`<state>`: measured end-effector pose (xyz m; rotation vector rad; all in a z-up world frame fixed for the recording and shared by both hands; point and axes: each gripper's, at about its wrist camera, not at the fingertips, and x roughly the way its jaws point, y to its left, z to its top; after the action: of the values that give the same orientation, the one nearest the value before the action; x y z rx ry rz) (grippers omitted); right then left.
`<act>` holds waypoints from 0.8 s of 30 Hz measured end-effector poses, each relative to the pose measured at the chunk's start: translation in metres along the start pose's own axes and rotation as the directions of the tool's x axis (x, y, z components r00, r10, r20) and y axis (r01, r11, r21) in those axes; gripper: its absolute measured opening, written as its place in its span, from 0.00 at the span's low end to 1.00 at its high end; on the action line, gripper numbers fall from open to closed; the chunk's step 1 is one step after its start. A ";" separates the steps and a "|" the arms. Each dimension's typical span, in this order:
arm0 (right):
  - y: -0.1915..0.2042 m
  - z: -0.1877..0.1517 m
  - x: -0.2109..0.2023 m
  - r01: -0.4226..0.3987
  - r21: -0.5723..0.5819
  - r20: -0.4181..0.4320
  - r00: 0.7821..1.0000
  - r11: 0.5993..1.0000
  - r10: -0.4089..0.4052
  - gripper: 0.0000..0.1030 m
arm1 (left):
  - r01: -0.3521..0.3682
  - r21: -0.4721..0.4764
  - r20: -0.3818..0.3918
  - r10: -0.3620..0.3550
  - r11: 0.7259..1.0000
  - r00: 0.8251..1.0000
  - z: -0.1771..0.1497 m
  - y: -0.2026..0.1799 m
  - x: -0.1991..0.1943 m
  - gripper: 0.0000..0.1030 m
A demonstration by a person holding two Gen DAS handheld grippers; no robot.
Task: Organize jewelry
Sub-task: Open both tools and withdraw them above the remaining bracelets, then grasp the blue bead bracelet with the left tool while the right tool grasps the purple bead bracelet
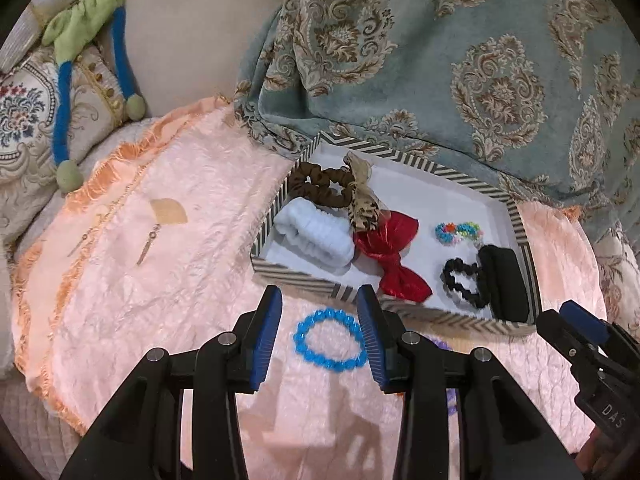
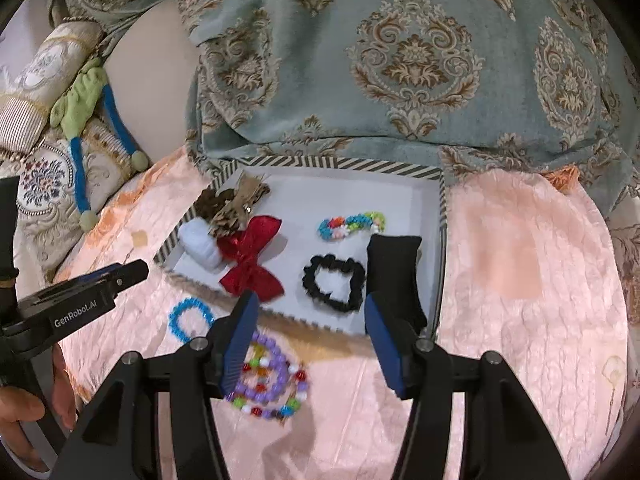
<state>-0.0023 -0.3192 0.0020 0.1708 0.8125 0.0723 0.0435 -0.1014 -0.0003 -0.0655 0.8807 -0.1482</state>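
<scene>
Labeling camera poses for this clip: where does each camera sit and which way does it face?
Left wrist: on the left gripper, looking down and forward at the blue bracelet between its open fingers; right gripper at the right edge.
Right wrist: on the right gripper, over the purple bracelet; left gripper and a hand at left.
Shared: striped tray, red bow, blue bracelet.

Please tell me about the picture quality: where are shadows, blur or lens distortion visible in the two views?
Left wrist view: the left gripper casts soft shadows on the pink cloth below it; the striped tray looks bent by the fisheye lens, and the corners are black. Right wrist view: the right gripper fingertips look slightly blurred, while the red bow is sharp; no strong glare.
</scene>
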 end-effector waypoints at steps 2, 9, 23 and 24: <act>0.003 -0.005 -0.005 -0.010 0.000 -0.001 1.000 1.000 0.010 0.56 | -0.005 0.008 0.006 0.005 1.000 1.000 -0.005 -0.001 -0.006 0.21; 0.016 -0.022 -0.022 -0.023 -0.023 -0.009 1.000 0.999 0.023 0.57 | -0.008 0.017 0.031 0.007 1.000 0.999 -0.017 -0.001 -0.025 0.21; 0.009 -0.044 -0.032 -0.053 -0.012 -0.026 0.998 0.999 0.053 0.57 | 0.107 -0.078 -0.064 -0.112 0.991 0.992 -0.035 0.026 -0.026 0.21; 0.006 -0.047 -0.031 -0.058 -0.008 -0.025 0.998 0.998 0.057 0.57 | 0.123 -0.106 -0.080 -0.131 0.987 0.988 -0.035 0.032 -0.023 0.21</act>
<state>-0.0576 -0.3117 -0.0070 0.1856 0.8322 0.1322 0.0054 -0.0657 -0.0093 -0.2116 0.9708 -0.2269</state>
